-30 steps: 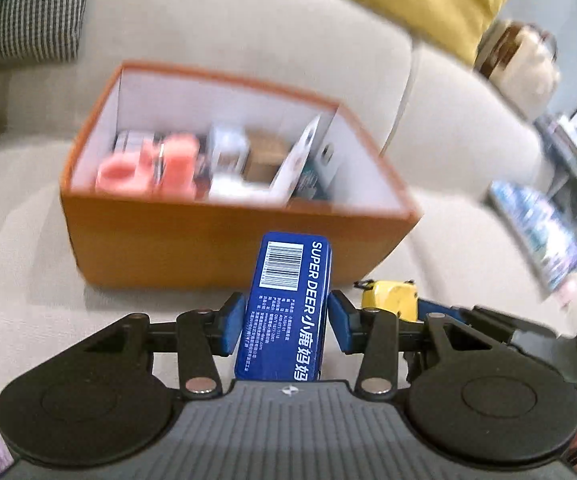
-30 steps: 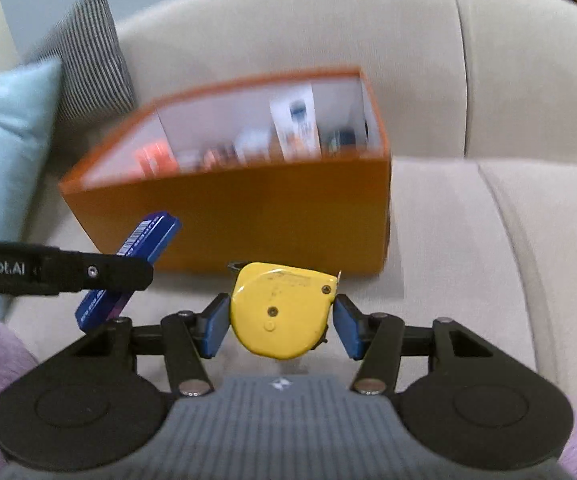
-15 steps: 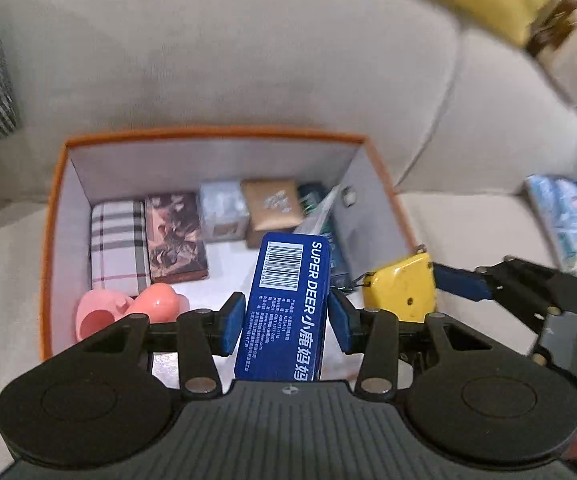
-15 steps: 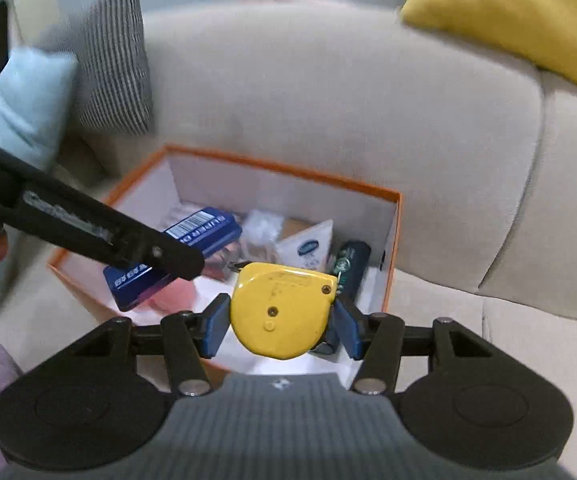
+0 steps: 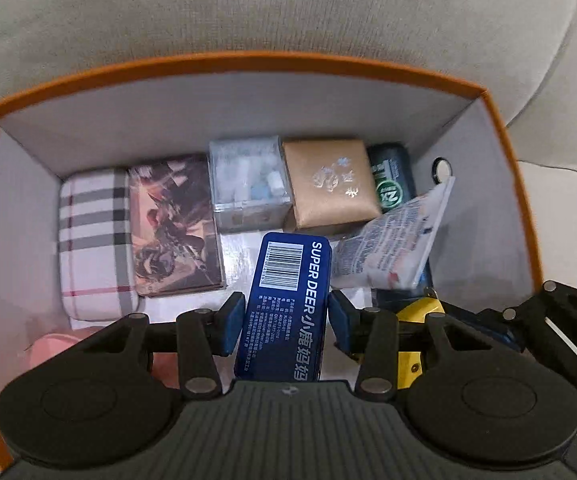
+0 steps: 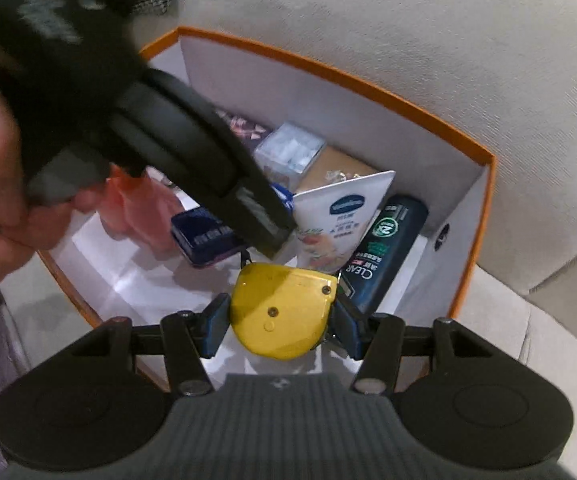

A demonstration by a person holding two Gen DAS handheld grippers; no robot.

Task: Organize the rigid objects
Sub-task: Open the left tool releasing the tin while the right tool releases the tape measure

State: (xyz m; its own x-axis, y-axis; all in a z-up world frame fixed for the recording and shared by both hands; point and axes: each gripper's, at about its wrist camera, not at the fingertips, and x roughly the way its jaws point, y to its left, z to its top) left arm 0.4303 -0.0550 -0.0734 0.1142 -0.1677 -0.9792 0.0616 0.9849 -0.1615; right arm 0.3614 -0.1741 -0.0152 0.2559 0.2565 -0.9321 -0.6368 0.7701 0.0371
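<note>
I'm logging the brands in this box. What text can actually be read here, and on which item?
"SUPER DEER", then Chinese characters: blue tin in the left tool.
"CLEAR": dark bottle.
Barcode digits and small print on the blue tin: too small to read.
White tube: logo and print too blurred to read.
Tan box: silver marks, unreadable.
Yellow tape measure in the right tool: no text.

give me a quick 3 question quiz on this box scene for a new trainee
1. True or false: the left gripper holds the yellow tape measure.
2. Which item lies at the far left of the orange box? A) plaid case B) dark bottle C) gold box
3. Fill in: the right gripper is shut on the ____.

Key: 1 false, it holds the blue tin. 2 A, the plaid case. 3 tape measure.
</note>
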